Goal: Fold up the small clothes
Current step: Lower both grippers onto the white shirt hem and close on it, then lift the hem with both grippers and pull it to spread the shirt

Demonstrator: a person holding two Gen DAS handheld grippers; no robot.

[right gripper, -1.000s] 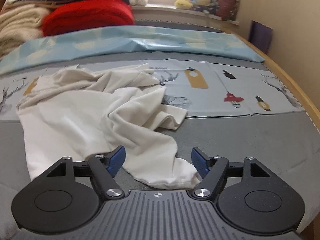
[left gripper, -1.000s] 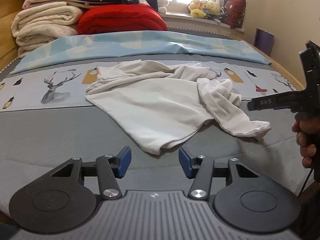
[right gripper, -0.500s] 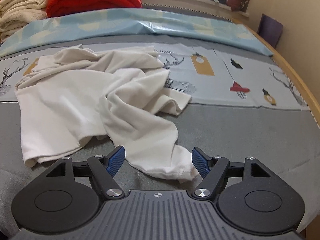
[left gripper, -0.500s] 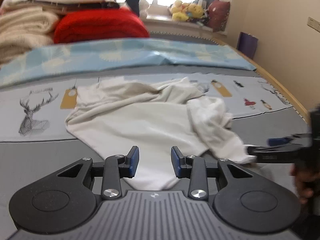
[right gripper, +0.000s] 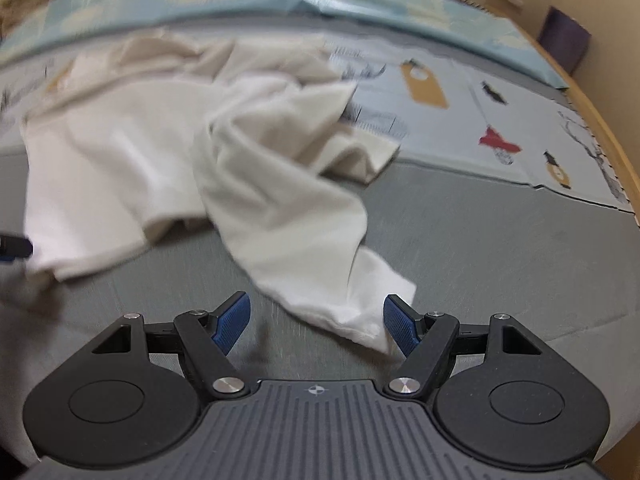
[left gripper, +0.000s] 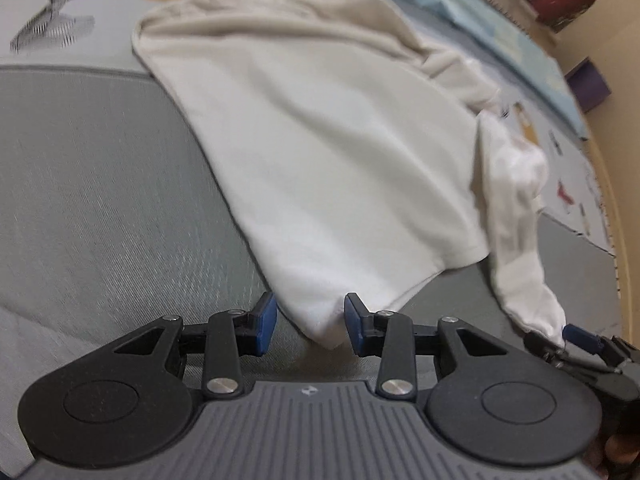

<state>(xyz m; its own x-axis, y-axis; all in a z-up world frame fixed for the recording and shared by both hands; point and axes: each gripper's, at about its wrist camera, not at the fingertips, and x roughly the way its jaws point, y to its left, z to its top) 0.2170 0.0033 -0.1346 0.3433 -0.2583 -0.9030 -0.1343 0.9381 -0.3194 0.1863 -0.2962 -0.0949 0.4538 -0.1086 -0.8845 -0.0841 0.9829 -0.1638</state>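
With both tongs, left [left gripper: 307,322] and right [right gripper: 316,322], released astride near corners of the shirt [left gripper: 320,152] crumpled on the bed [left gripper: 100,184], closing shallow risks the fabric slipping free.

No readable text, brand or nr anywhere in either view. Only a small round emblem, no letters, on ribbed grey housing of left gripper [left gripper: 307,325] and same on right gripper [right gripper: 316,323]. Printed pics on bed sheet [right gripper: 520,120], e.g. orange tag shapes, red fig., deer, carry no legible words; too blurred to tell if any lettering there.
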